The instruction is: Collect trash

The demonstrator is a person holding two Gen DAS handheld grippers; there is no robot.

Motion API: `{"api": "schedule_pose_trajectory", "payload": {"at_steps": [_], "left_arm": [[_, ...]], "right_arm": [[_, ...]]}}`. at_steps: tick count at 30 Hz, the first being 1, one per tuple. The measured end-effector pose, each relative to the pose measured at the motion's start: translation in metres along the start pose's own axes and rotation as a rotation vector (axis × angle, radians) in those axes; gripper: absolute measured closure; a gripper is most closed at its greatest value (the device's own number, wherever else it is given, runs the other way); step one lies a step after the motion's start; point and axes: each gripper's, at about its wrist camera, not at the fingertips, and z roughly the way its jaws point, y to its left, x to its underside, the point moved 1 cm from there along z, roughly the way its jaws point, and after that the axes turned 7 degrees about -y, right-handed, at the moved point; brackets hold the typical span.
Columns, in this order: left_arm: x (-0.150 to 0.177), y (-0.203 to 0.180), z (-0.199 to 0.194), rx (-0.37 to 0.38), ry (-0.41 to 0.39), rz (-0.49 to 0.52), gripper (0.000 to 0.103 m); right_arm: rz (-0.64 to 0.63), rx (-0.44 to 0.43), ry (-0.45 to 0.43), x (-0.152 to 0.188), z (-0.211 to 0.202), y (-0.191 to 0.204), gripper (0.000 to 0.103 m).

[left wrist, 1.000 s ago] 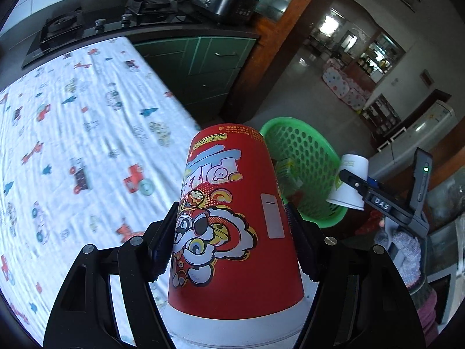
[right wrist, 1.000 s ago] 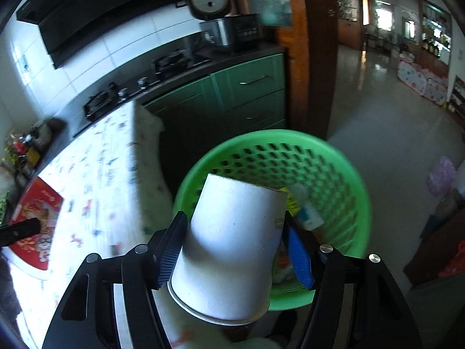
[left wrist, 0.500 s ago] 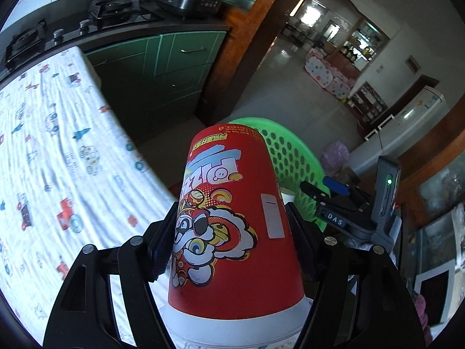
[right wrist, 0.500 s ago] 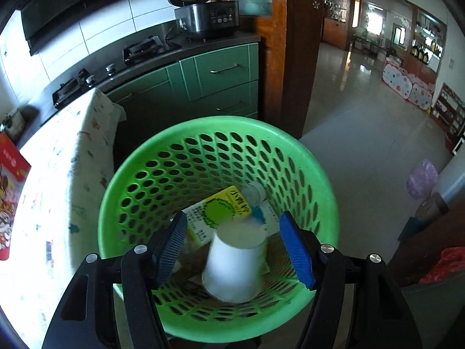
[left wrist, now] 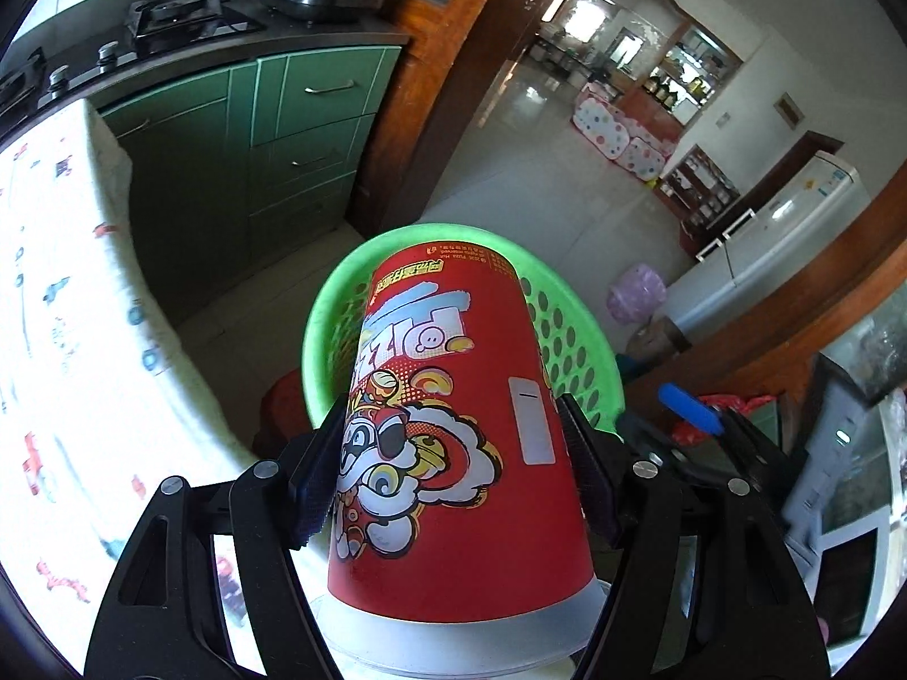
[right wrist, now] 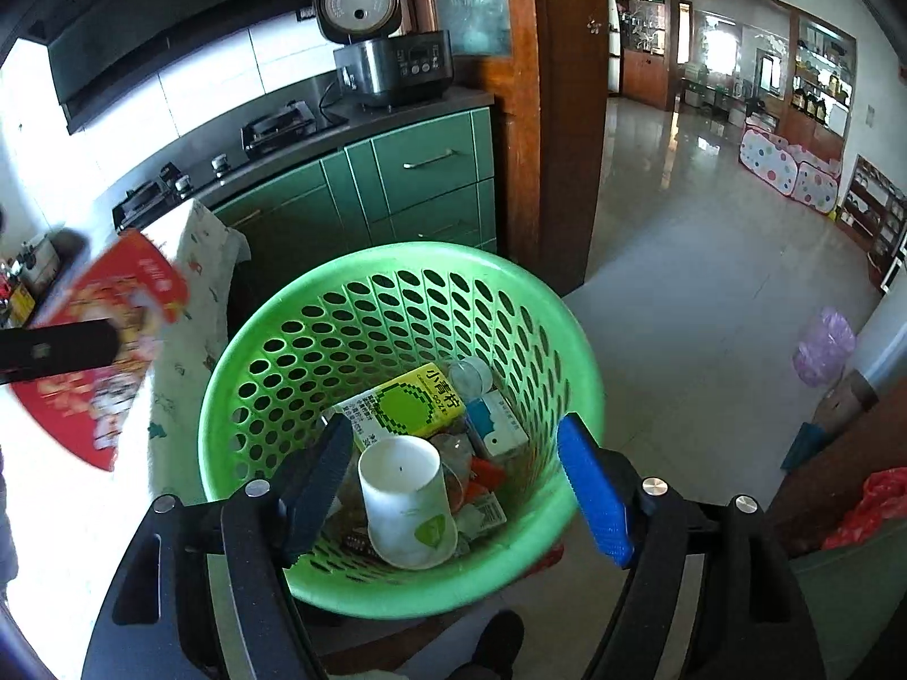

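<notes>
Red paper cup (left wrist: 453,453) sits between the jaws of your left gripper (left wrist: 453,481), clenched at mid-wall, its base pointing ahead toward the green basket (left wrist: 572,340). It is light and thin, I judge, so it can dent; hold it gently at the wall, not the rim. Its print shows a cartoon lion and, near the base, small text that seems to read "Pizza Hut". Your right gripper (right wrist: 453,487) has just been opening, nothing between its jaws; the white cup (right wrist: 405,498) lies below them in the basket, beside a yellow-green carton (right wrist: 414,408) with Chinese characters.
</notes>
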Motion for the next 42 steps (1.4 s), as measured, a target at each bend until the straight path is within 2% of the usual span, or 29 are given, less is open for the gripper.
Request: {"api": "schedule_pose_trajectory", "payload": {"at_steps": [13, 18, 25, 31, 35, 42], "left_arm": [[0.005, -0.01, 0.052, 0.033, 0.026, -0.006, 0.032], [0.009, -0.009, 0.055, 0.035, 0.028, -0.008, 0.024], [0.015, -0.012, 0.027, 0.015, 0.0, 0.019, 0.022], [0.026, -0.007, -0.02, -0.039, -0.06, 0.04, 0.018], [0.035, -0.002, -0.054, -0.098, -0.104, 0.056, 0.011], [0.059, 0.013, -0.107, -0.165, -0.166, 0.03, 0.008]], "right_arm": [[0.024, -0.022, -0.014, 0.021, -0.027, -0.019, 0.029], [0.025, -0.028, -0.005, 0.027, -0.027, -0.016, 0.029], [0.044, -0.059, -0.016, 0.034, -0.038, -0.01, 0.027], [0.007, -0.055, -0.028, 0.045, -0.056, 0.009, 0.026], [-0.031, -0.052, -0.048, 0.05, -0.071, 0.026, 0.021], [-0.085, -0.074, -0.081, 0.063, -0.102, 0.06, 0.019]]}}
